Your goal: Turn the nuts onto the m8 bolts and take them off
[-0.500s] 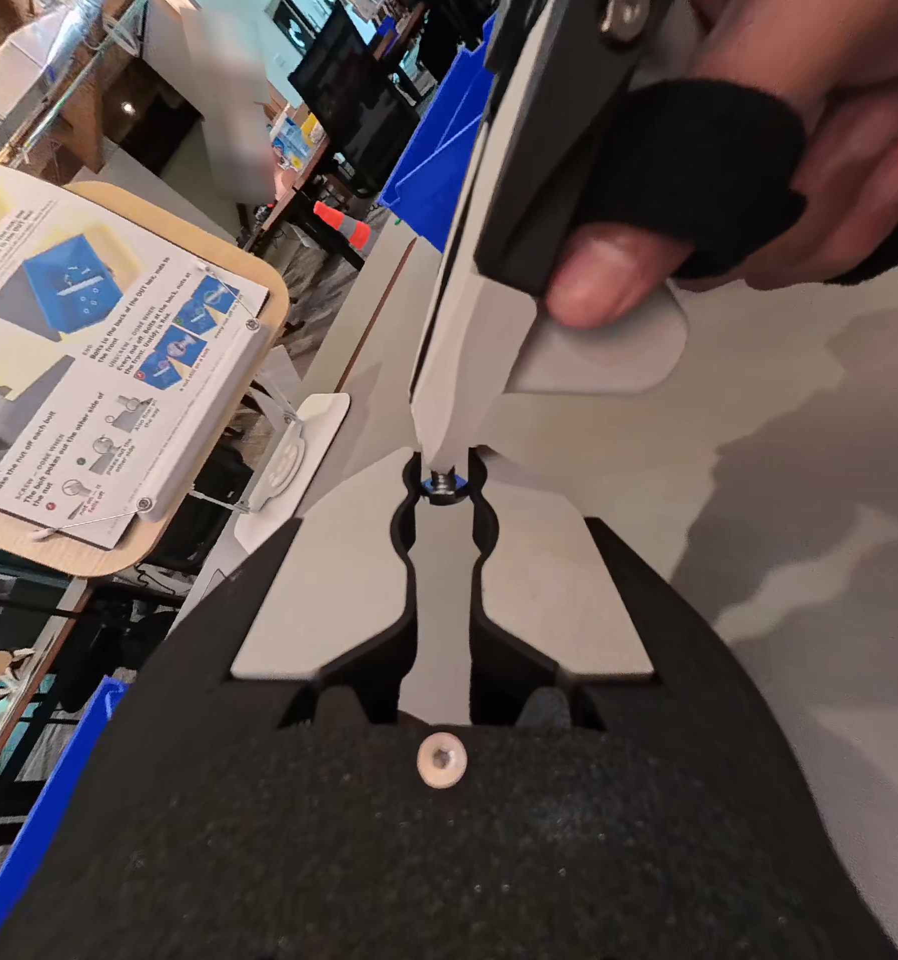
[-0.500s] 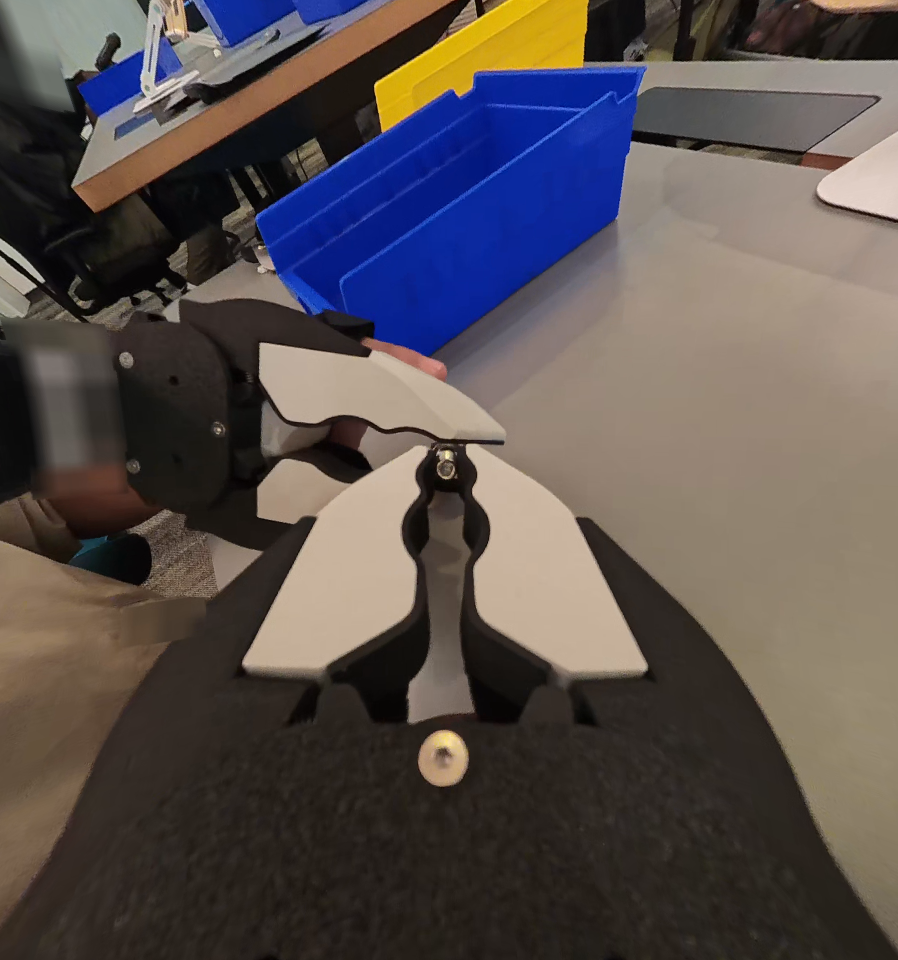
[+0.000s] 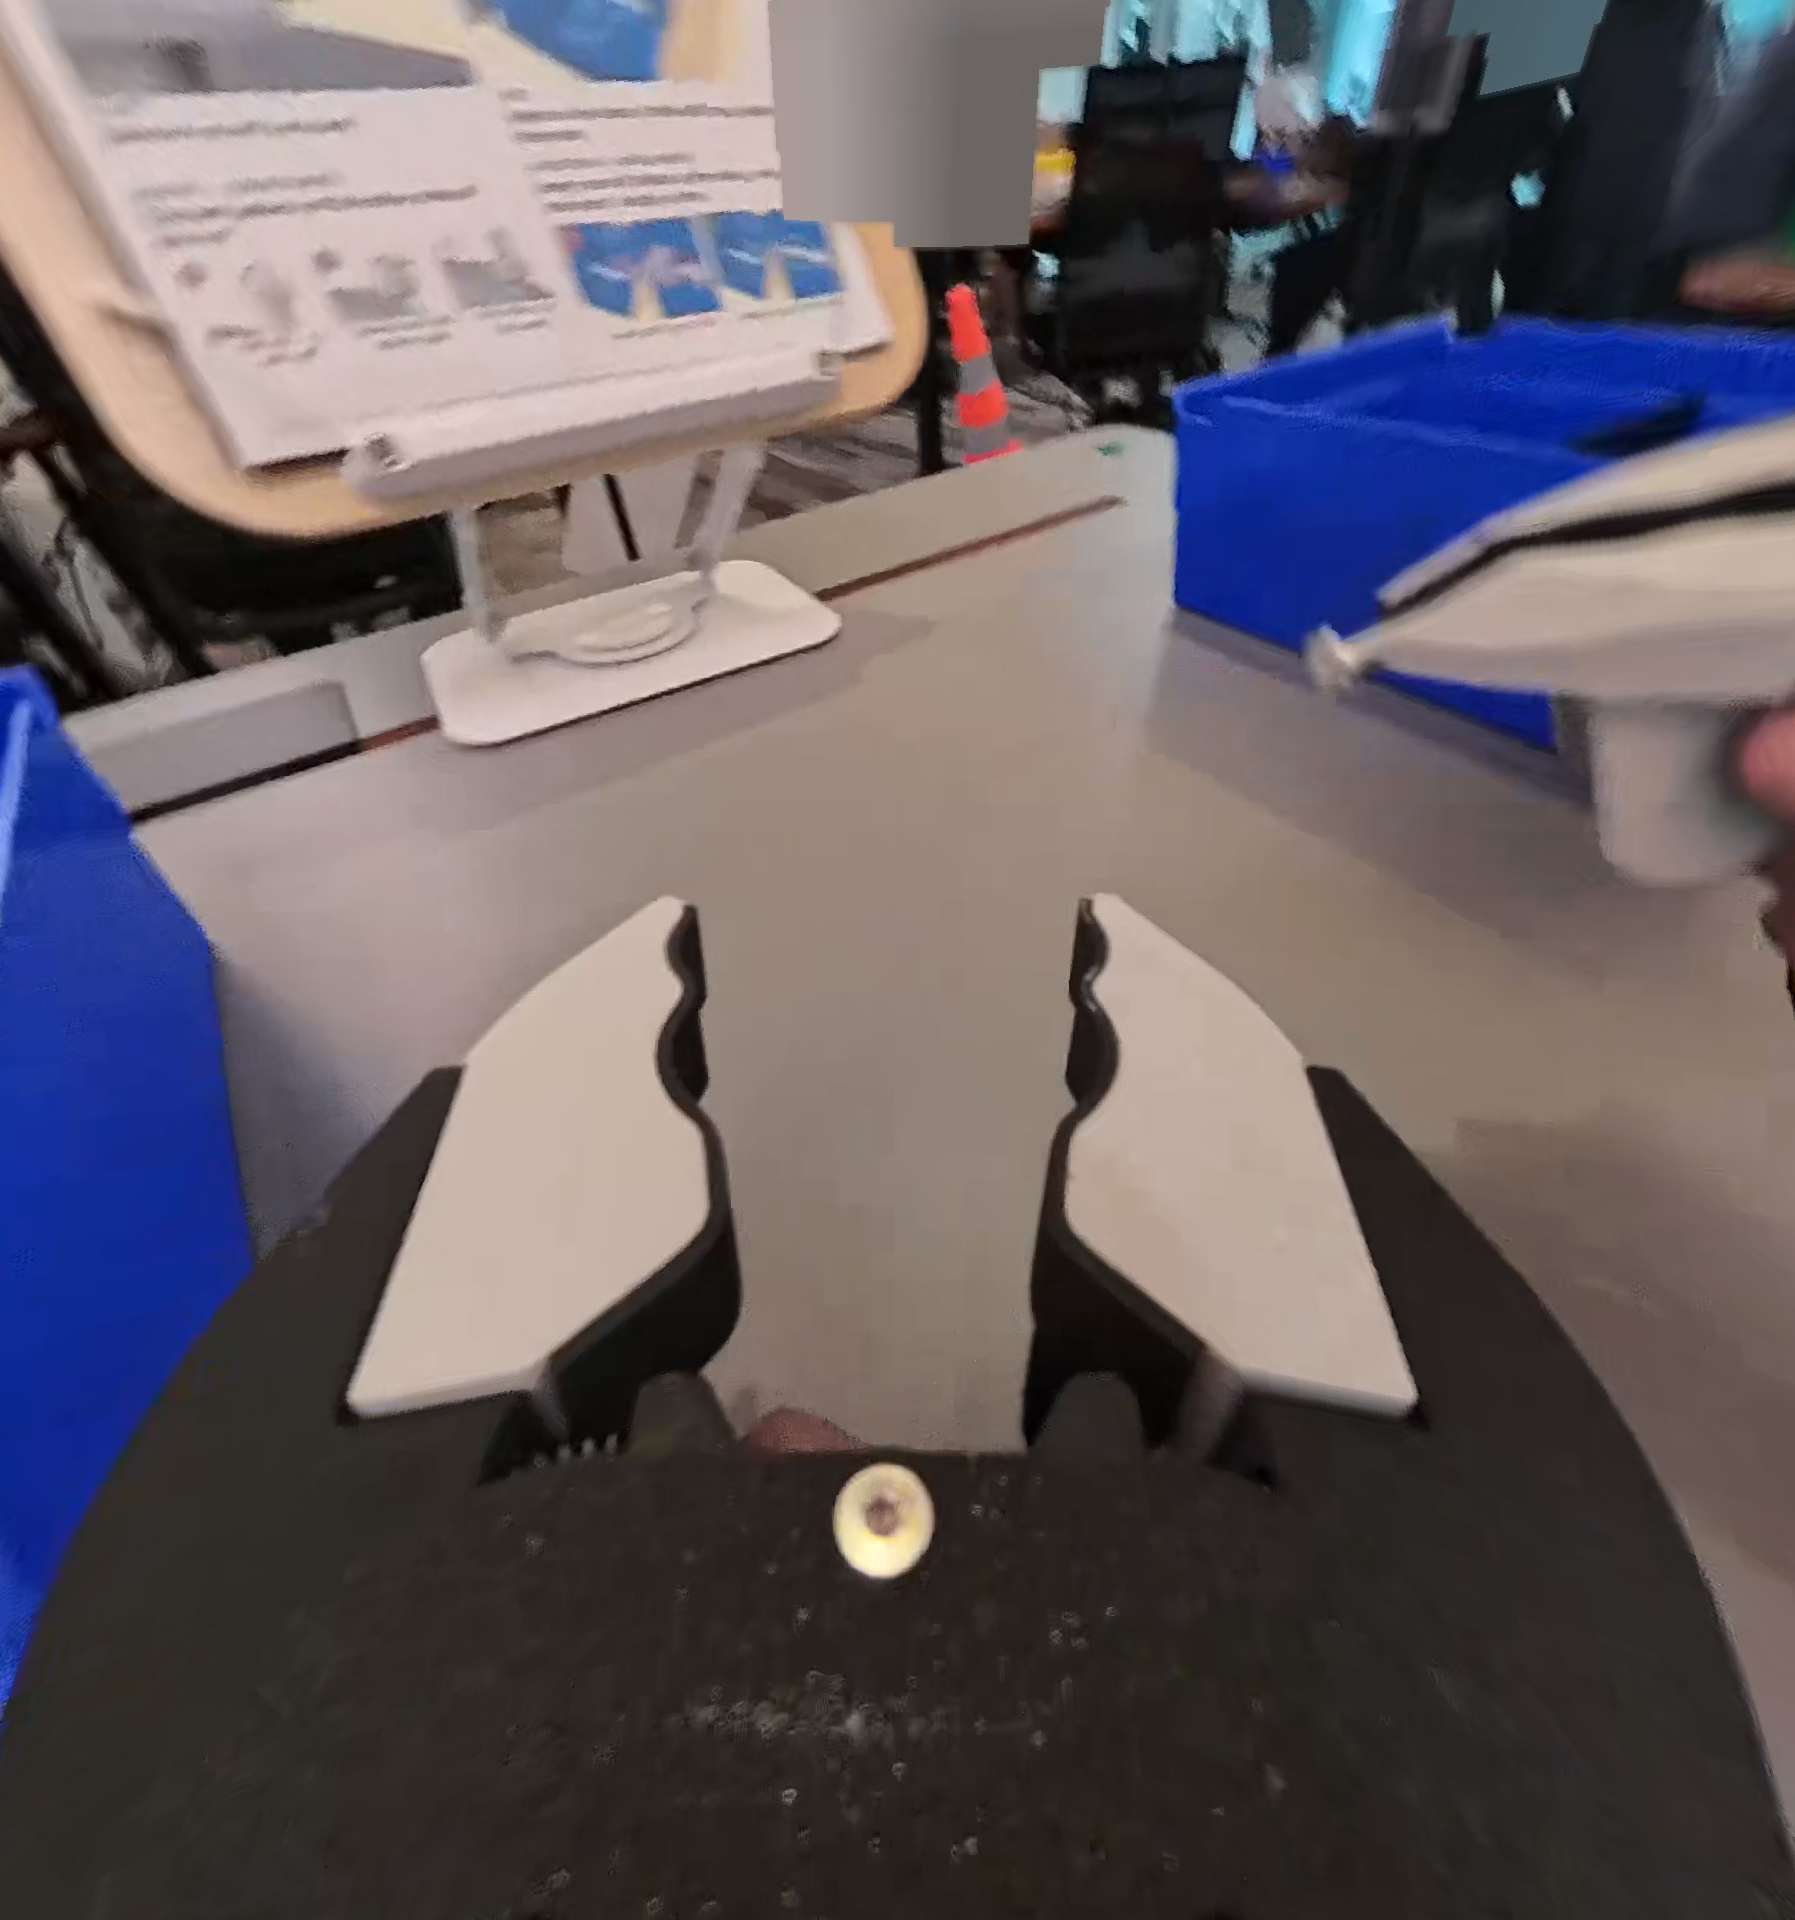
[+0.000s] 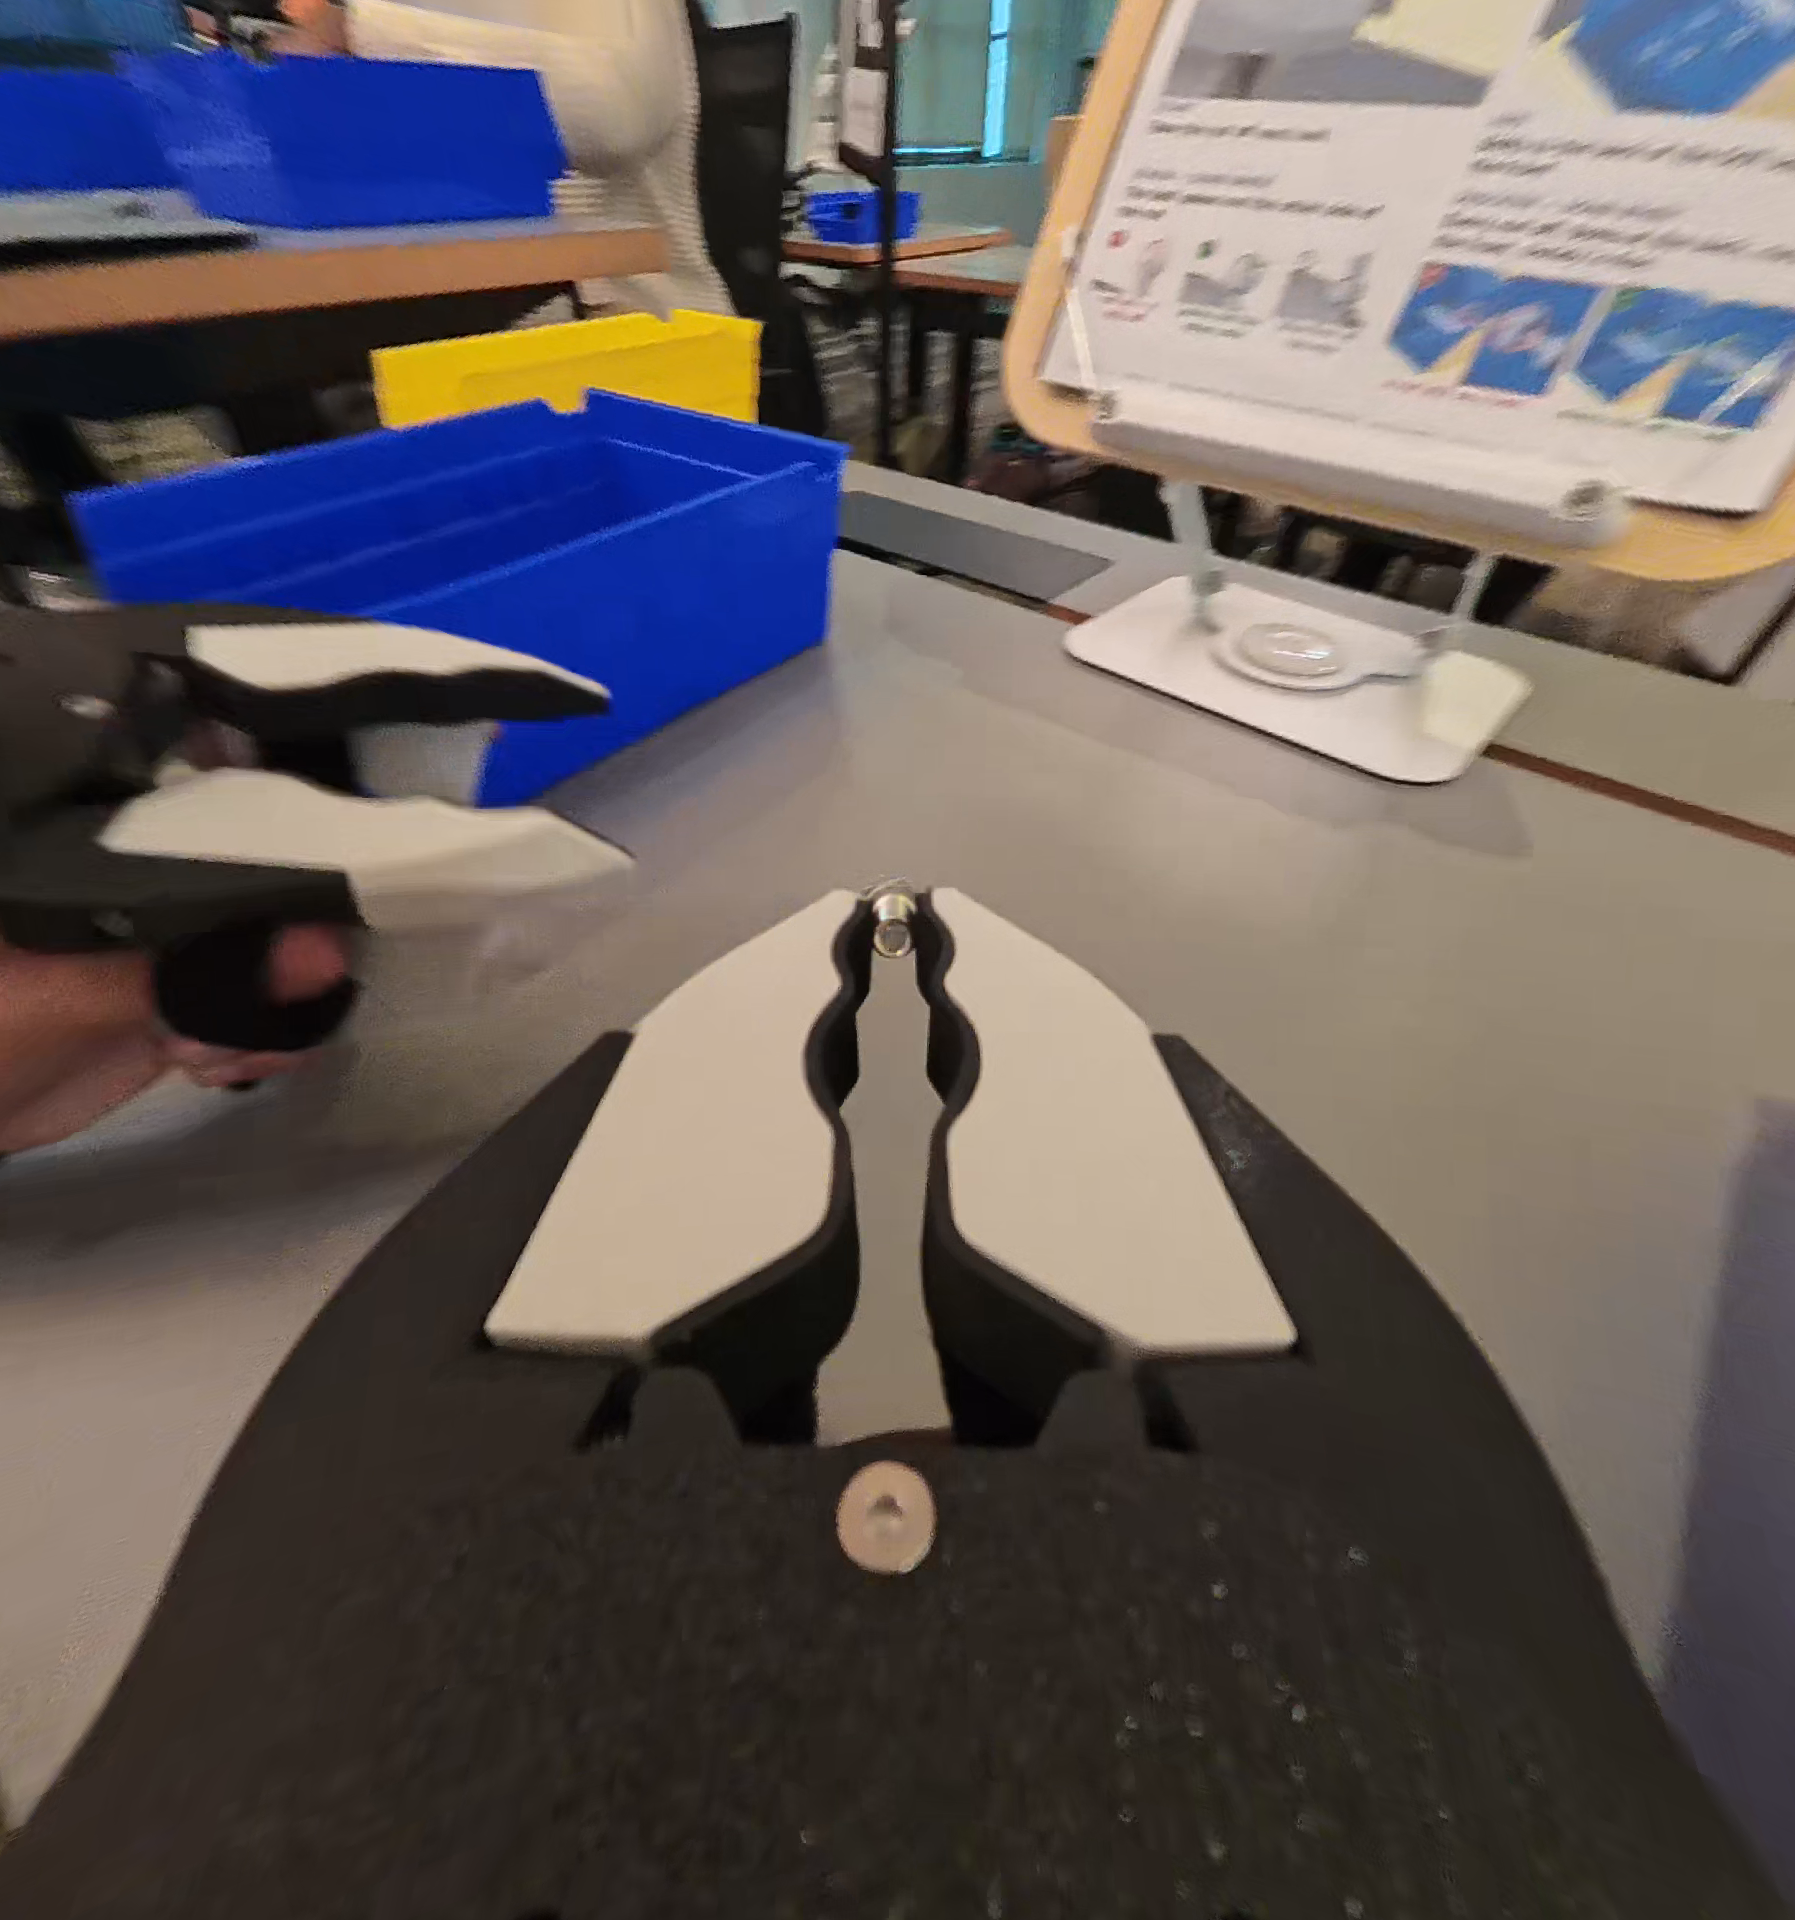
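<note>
A small shiny silver metal bolt (image 4: pixel 891 925) sits just above the centre of the right wrist frame, pinched at the right gripper's (image 4: pixel 893 914) fingertips, its end pointing forward.
</note>
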Motion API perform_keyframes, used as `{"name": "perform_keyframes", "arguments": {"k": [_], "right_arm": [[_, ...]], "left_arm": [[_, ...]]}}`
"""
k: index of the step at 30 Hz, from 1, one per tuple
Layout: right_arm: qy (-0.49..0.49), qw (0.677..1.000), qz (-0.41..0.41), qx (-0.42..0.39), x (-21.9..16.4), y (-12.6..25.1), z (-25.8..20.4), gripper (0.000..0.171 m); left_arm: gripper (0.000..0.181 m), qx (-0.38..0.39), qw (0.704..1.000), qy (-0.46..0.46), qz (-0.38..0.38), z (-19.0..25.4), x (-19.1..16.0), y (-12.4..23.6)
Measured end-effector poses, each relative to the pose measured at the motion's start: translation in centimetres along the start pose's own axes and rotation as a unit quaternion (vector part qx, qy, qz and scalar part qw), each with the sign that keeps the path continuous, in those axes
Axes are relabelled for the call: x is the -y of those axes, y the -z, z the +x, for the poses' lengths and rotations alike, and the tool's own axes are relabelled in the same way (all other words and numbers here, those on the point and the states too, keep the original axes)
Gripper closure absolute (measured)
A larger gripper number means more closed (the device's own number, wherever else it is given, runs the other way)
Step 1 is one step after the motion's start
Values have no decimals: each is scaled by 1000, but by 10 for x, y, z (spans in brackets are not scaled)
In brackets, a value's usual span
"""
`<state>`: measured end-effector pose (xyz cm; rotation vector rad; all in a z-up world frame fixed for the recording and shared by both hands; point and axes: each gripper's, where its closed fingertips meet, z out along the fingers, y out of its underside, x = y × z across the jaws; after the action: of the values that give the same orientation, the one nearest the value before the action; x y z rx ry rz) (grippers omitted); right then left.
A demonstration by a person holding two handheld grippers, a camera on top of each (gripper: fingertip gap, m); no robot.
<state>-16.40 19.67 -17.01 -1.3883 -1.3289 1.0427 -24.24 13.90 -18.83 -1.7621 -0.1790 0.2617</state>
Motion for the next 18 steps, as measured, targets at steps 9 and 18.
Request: {"name": "perform_keyframes", "arguments": {"k": [9, 18], "right_arm": [[24, 995, -5, -98, -26, 10, 12, 164], [46, 982, -3, -184, 82, 61, 158, 163]], "left_arm": [[100, 51, 994, 90, 37, -32, -4, 9], [104, 27, 994, 102, 18, -28, -9, 5]]}}
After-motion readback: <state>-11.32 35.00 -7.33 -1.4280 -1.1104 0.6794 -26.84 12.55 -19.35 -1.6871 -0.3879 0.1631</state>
